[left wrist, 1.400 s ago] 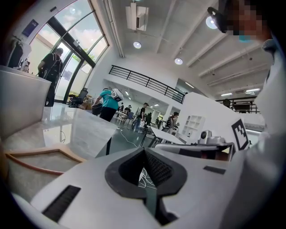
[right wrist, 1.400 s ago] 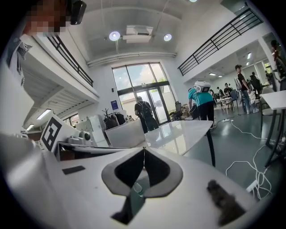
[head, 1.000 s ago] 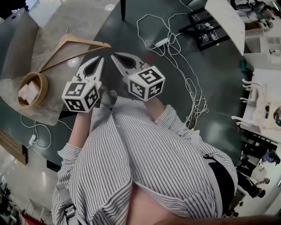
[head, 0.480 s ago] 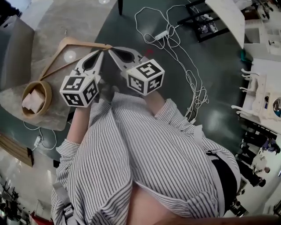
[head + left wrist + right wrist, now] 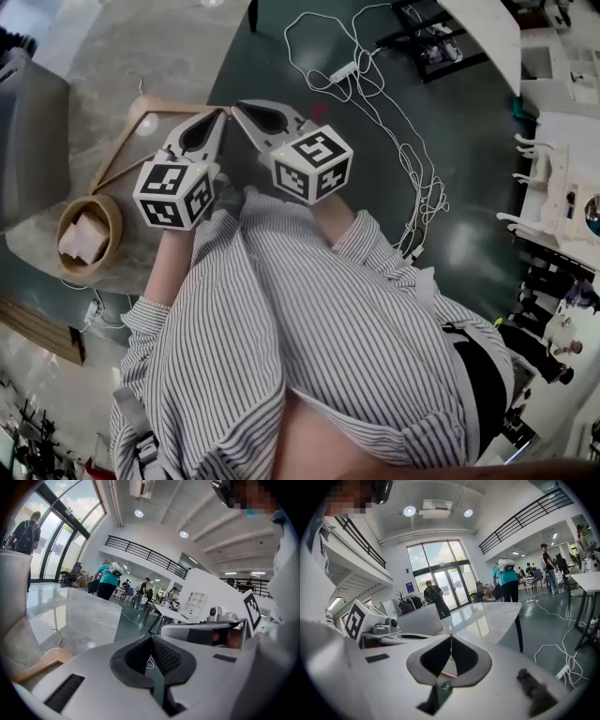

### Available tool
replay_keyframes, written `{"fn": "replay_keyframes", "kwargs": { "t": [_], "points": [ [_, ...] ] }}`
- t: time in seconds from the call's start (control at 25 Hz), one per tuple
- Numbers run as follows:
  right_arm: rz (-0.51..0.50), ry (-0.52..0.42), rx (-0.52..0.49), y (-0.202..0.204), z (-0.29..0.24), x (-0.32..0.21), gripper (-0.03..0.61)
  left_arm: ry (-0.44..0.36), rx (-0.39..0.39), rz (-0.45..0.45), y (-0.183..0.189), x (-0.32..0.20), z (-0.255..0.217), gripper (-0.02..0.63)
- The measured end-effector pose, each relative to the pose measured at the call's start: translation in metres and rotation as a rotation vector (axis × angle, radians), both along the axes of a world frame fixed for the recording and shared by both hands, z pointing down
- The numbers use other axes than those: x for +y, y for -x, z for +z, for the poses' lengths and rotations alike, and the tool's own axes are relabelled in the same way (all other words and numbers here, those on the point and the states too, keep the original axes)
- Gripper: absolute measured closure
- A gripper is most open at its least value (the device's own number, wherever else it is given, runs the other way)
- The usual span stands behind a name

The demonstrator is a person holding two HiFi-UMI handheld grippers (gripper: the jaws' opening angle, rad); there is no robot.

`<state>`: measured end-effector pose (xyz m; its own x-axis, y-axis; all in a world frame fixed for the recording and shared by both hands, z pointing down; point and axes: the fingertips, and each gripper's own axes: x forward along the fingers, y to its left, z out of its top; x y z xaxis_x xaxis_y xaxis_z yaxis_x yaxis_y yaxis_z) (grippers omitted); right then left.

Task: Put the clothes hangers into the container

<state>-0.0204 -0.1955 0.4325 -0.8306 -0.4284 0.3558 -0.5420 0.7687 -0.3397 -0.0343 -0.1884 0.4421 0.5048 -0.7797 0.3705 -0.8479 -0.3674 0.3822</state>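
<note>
Within the last second both claws had edged forward across the worktop [image 5: 141, 47]. The left claw [image 5: 221, 114] and right claw [image 5: 236, 107], each clenched on nothing, now reached the end of the 1 wooden hanger [image 5: 173, 105]. It lay ungrasped, so a pickup seemed next.

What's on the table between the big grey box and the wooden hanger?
Nothing. In the head view, only bare tabletop lies between the grey box and the wooden hanger.
</note>
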Motion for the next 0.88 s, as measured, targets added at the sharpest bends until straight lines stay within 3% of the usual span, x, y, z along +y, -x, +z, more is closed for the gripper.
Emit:
{"fn": "replay_keyframes", "kwargs": {
  "t": [0.88],
  "points": [
    [0.133, 0.068, -0.014, 0.012, 0.028, -0.030, 0.563, 0.076, -0.024, 0.151, 0.016, -0.009, 0.029, 0.603]
  ]
}}
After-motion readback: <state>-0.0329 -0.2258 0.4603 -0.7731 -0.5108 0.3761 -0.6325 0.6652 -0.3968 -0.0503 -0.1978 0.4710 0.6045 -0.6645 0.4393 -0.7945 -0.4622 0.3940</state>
